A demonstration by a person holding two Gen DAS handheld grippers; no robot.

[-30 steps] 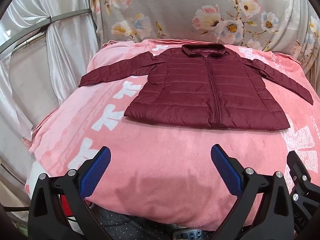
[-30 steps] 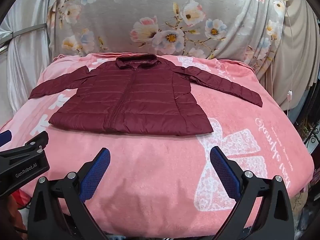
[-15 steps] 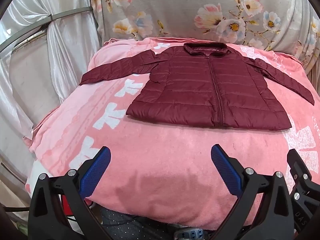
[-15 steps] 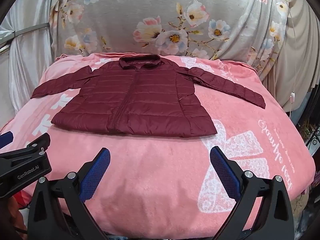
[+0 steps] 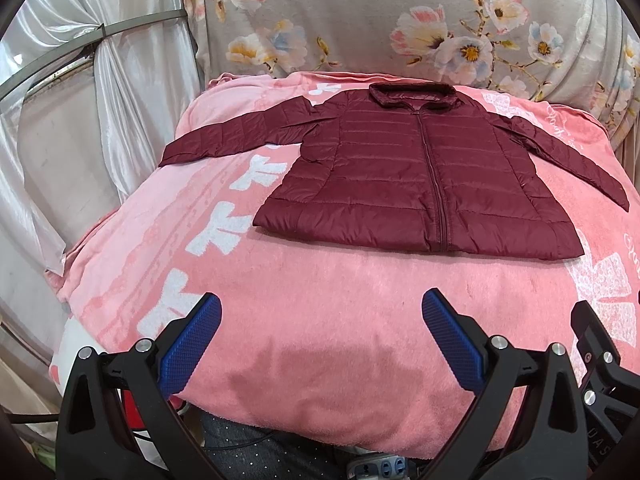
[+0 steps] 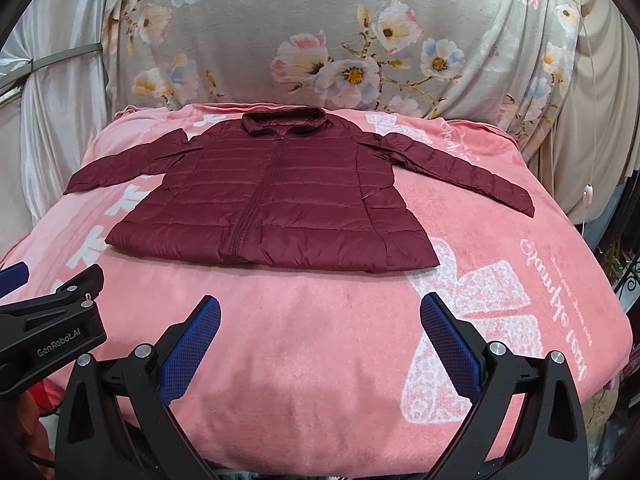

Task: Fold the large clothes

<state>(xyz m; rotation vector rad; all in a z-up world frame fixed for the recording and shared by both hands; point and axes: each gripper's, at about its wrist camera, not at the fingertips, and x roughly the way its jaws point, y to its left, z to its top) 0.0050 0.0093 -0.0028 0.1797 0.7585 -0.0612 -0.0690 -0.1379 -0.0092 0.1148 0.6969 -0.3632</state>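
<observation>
Your left gripper [image 5: 320, 344] hangs over the near edge of the pink blanket [image 5: 340, 300], toward its left side. Its jaws stand wide apart, with nothing between the blue pads [image 5: 192, 344]. At the far left, a white satin curtain [image 5: 120, 92] hangs beside the blanket's left edge, tied with a grey band.

The maroon quilted jacket [image 5: 420, 176] lies flat, front side up, across the far half of the blanket. Its zip is closed and its collar [image 6: 284, 120] points to the far edge. Its hem runs parallel to the near edge and lies well ahead of both grippers. One sleeve [image 5: 236, 136] reaches out toward the blanket's left edge, crossing the row of white printed marks. The other sleeve [image 6: 460, 168] stretches toward the right edge, ending near the white script printed there.

Your right gripper [image 6: 320, 344] hangs over the near edge beside the left one, toward the right. Its jaws are likewise fully spread and hold nothing. Neither gripper touches the jacket.

Behind the far edge, a grey floral cloth [image 6: 340, 40] forms the backdrop. A thin cord with a small switch [image 6: 588, 192] hangs at the far right
</observation>
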